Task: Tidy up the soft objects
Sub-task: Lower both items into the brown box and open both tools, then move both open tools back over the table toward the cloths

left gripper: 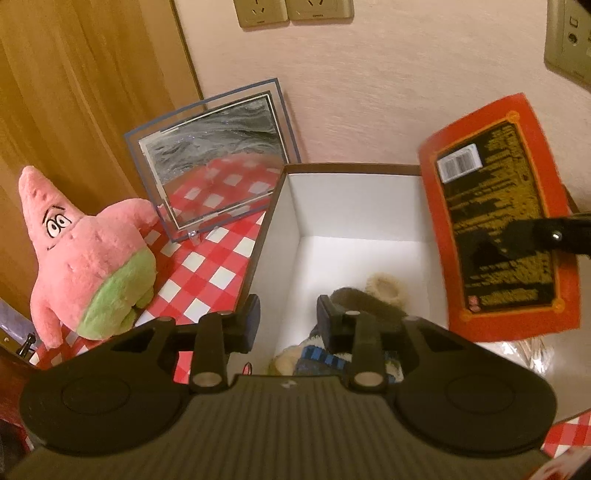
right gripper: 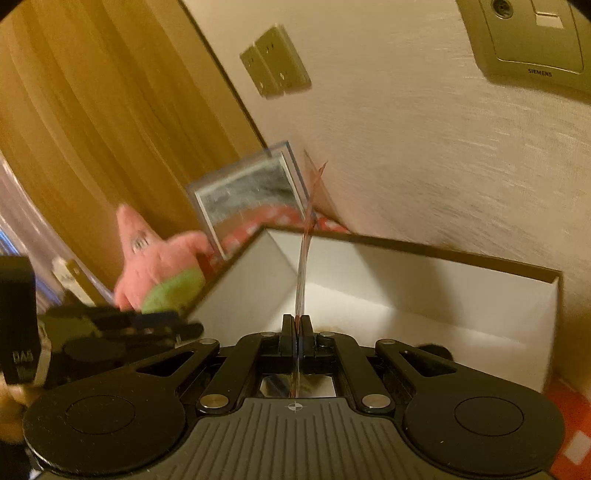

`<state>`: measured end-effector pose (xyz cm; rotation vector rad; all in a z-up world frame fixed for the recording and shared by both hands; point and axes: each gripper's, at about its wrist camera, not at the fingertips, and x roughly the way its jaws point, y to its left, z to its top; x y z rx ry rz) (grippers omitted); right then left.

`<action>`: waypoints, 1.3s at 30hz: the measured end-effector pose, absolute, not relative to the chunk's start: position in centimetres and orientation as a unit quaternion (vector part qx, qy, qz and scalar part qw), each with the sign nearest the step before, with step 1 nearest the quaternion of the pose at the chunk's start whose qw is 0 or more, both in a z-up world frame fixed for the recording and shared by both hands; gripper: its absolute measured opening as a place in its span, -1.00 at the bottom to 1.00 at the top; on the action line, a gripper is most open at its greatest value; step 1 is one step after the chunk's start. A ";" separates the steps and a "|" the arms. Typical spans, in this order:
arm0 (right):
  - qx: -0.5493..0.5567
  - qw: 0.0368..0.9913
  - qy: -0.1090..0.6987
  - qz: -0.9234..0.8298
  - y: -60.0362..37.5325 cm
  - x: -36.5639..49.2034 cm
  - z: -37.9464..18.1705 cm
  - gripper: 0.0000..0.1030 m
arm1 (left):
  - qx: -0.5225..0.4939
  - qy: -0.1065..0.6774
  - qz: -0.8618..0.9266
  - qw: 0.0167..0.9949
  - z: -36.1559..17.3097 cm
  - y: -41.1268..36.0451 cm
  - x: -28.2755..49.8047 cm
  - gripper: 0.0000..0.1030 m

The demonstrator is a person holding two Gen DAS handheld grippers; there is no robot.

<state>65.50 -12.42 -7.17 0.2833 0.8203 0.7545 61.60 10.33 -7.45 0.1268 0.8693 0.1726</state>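
A white box with a brown rim (left gripper: 351, 206) (right gripper: 406, 295) stands open on the red checked cloth. At its bottom lies a brown and cream plush toy with a blue checked scarf (left gripper: 369, 299). My left gripper (left gripper: 288, 310) hangs open over the box's near left corner, and its right finger is just beside the toy without pinching it. My right gripper (right gripper: 297, 325) is shut on a thin red and black packet (left gripper: 498, 221) (right gripper: 303, 266), held upright over the box's right side. A pink star plush with green shorts (left gripper: 85, 254) (right gripper: 159, 258) stands left of the box.
A clear acrylic picture frame (left gripper: 214, 162) leans behind the star plush, close to the box's far left corner. A wooden panel (left gripper: 74, 92) closes off the left, and a wall with sockets (left gripper: 262, 13) rises right behind the box. The checked cloth (left gripper: 207, 273) shows between plush and box.
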 end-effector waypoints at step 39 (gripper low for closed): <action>0.073 0.867 0.345 0.352 -19.8 47.8 -3.2 0.23 | -0.013 0.351 0.134 0.927 -1.5 12.7 36.8 -0.16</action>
